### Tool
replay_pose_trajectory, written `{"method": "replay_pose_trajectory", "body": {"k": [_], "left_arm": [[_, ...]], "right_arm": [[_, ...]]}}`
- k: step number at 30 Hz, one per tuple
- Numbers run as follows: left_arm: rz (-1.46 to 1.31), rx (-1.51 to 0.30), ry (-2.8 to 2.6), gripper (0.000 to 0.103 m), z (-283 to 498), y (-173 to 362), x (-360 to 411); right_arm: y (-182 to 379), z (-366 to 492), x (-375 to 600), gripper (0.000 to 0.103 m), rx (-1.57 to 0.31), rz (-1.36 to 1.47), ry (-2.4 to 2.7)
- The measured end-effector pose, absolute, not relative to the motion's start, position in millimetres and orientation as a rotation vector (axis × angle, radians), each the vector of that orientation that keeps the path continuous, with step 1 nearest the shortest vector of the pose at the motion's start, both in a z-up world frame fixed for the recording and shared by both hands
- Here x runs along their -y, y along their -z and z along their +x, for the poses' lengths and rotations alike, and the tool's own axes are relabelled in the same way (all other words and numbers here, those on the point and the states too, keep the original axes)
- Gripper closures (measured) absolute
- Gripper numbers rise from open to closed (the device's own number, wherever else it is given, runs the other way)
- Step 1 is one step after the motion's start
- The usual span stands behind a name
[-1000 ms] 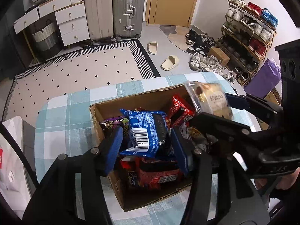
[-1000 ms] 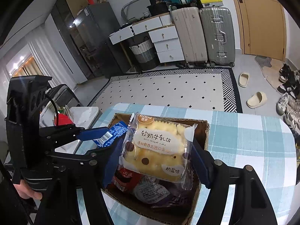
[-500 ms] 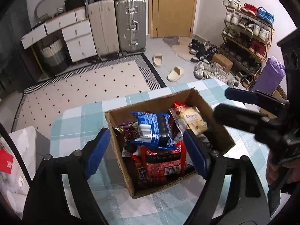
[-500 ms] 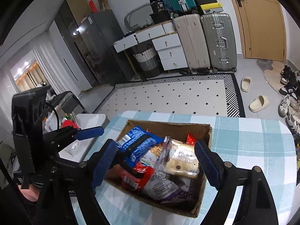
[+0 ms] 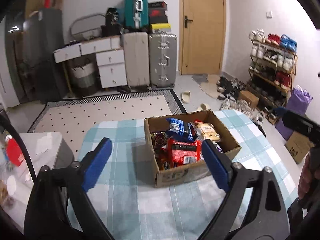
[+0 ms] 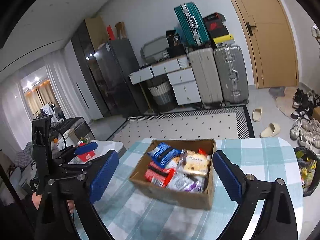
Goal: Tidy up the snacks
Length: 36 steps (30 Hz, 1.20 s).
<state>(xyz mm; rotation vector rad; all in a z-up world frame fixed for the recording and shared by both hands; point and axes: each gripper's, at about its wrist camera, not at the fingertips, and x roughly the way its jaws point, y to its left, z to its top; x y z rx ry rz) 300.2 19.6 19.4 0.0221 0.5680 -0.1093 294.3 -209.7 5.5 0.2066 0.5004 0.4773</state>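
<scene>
A cardboard box (image 5: 228,136) stands on the checked tablecloth (image 5: 128,180), filled with snack packets: a blue packet (image 5: 180,129), a red packet (image 5: 185,152) and a pale cake packet (image 5: 208,131). The box (image 6: 172,193) also shows in the right wrist view, with the cake packet (image 6: 197,163) on top. My left gripper (image 5: 156,163) is open and empty, held back above the table in front of the box. My right gripper (image 6: 166,173) is open and empty, also pulled back from the box.
The table edge drops to a patterned rug (image 5: 104,112). A white side table (image 5: 40,146) with clutter stands at the left. Suitcases (image 5: 162,58), drawers and a shoe rack (image 5: 274,66) line the room. A bin with rubbish (image 6: 307,170) stands right of the table.
The right gripper let the cake packet go into the box and the left let go the blue packet. Both grippers opened and drew back and up from the box.
</scene>
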Motion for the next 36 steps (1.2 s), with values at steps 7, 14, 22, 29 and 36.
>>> {"method": "replay_pose_trajectory", "body": {"k": [7, 14, 22, 29, 36], "left_arm": [[0.019, -0.445, 0.037, 0.0, 216.9, -26.4, -21.5], [-0.002, -0.41, -0.009, 0.0, 145.0, -3.2, -30.3], [0.029, -0.355, -0.042, 0.0, 101.1, 51.6, -33.5], [0.01, -0.391, -0.047, 0.0, 100.7, 106.0, -33.0], [0.0, -0.344, -0.05, 0.0, 103.2, 126.5, -34.2]], "right_arm": [[7.4, 221.0, 204.2, 0.001, -0.423, 0.158, -0.458], [35.8, 157.1, 202.8, 0.001, -0.374, 0.146, -0.437], [100.7, 112.3, 197.4, 0.001, -0.435, 0.07, -0.34], [125.4, 77.0, 207.3, 0.001, -0.336, 0.08, -0.31], [134.0, 83.0, 217.3, 0.001, -0.318, 0.117, -0.302]]}}
